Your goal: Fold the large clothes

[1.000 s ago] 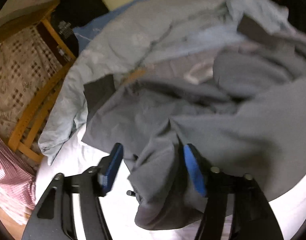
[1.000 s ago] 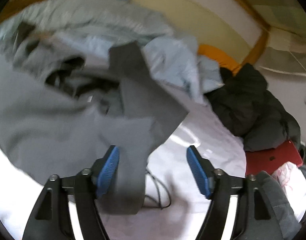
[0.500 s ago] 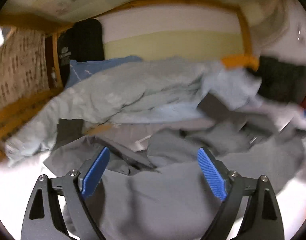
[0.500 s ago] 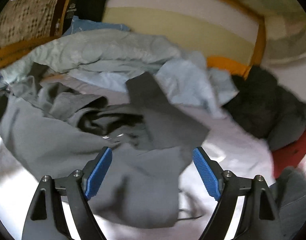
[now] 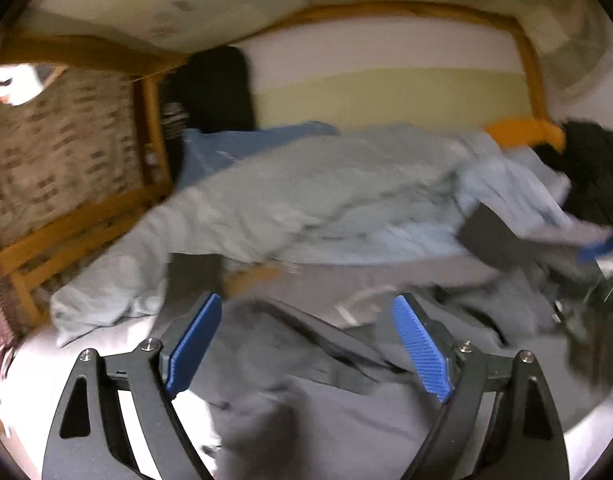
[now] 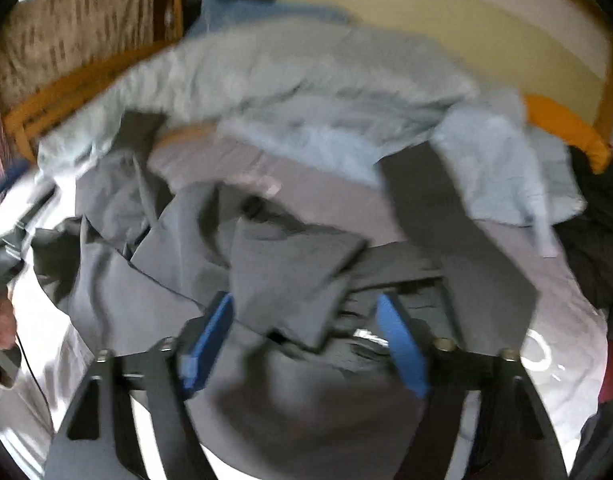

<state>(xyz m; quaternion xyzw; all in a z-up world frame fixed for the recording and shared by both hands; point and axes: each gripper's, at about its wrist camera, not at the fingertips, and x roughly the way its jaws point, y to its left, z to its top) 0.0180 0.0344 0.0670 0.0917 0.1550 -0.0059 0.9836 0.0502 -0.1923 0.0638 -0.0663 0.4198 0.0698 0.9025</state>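
A dark grey garment lies crumpled on the white bed sheet. My left gripper hovers over its near part, open, with nothing between its blue pads. In the right wrist view the same grey garment is bunched in folds. My right gripper points down at it with its jaws closing. A raised fold sits between them, and the pads do not visibly press on it. Both views are blurred.
A pale blue-grey garment pile lies behind the grey one, with an orange item and black clothing at the right. A wooden bed frame runs along the left. A person's hand shows at the left edge.
My left gripper let go of the grey cloth, widened, rose and tipped up toward the headboard. My right gripper swung left over the bunched middle of the grey garment and its jaws narrowed.
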